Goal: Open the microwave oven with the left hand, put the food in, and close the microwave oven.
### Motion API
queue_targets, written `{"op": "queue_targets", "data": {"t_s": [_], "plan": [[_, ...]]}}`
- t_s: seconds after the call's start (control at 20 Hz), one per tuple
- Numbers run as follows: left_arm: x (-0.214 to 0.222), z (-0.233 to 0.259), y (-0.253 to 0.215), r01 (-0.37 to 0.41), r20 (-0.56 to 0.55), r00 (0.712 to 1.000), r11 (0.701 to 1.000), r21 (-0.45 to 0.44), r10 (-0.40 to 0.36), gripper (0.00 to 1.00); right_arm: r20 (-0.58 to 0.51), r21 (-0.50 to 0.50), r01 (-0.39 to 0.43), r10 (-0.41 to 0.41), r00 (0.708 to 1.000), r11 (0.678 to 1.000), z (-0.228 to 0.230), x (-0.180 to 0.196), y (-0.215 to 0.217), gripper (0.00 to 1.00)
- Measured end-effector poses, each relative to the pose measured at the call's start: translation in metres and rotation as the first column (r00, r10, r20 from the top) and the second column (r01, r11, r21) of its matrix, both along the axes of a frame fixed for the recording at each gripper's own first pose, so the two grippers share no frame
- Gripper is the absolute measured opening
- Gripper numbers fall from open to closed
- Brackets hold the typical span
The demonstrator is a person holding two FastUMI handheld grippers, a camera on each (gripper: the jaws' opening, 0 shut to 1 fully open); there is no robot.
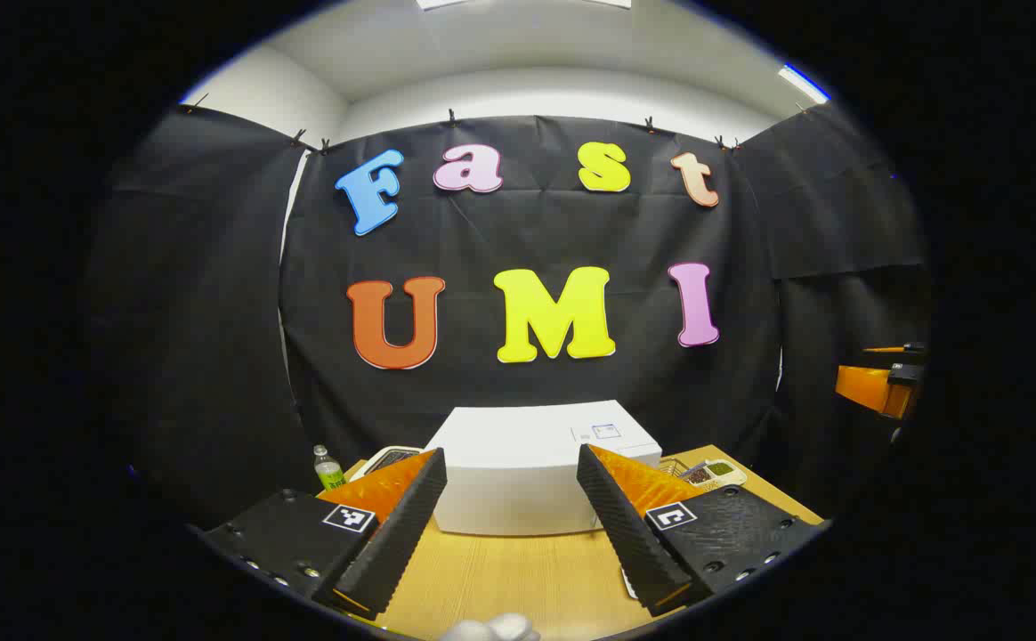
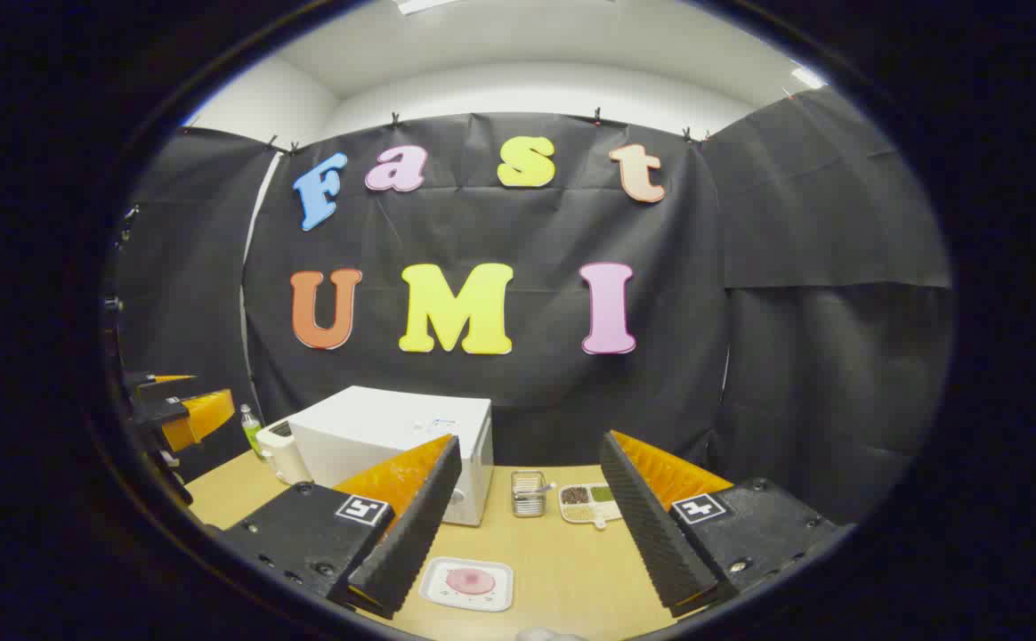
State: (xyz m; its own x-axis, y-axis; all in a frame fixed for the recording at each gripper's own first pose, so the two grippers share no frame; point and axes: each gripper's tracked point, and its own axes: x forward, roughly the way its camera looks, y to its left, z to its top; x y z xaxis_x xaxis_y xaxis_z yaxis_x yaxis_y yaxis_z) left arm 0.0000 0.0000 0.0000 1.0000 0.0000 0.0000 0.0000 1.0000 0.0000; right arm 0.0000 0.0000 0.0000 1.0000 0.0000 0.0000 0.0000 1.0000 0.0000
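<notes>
A white microwave oven (image 1: 527, 476) stands closed at the back of the wooden table (image 1: 518, 570). My left gripper (image 1: 511, 470) hangs open in front of it, above the table, fingers apart with nothing between them. In the right gripper view the microwave oven (image 2: 393, 445) sits left of centre. A white square plate with pink food (image 2: 467, 583) lies on the table (image 2: 562, 570) near the front. My right gripper (image 2: 529, 456) is open above the table, the plate just inside its left finger. The left gripper (image 2: 182, 411) shows at the far left edge there.
A small metal basket (image 2: 528, 493) and a divided dish of seasonings (image 2: 590, 502) stand right of the microwave oven. A green bottle (image 1: 328, 468) and a white appliance (image 2: 284, 450) sit to its left. The other gripper (image 1: 878, 383) shows at the right edge of the left gripper view.
</notes>
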Motion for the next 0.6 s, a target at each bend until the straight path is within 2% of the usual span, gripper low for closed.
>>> {"op": "queue_targets", "data": {"t_s": [0.05,0.6], "plan": [[0.001,0.0,0.002,-0.004,0.0,1.0,1.0,0.001,0.004,0.95,-0.005,0.001,-0.006,0.006,1.0,1.0,-0.002,0.0,0.001,1.0],[0.008,-0.007,0.013,-0.038,-0.011,0.999,0.999,0.001,0.038,0.95,0.0,-0.001,0.012,-0.012,1.0,1.0,0.003,0.005,-0.013,1.0]]}}
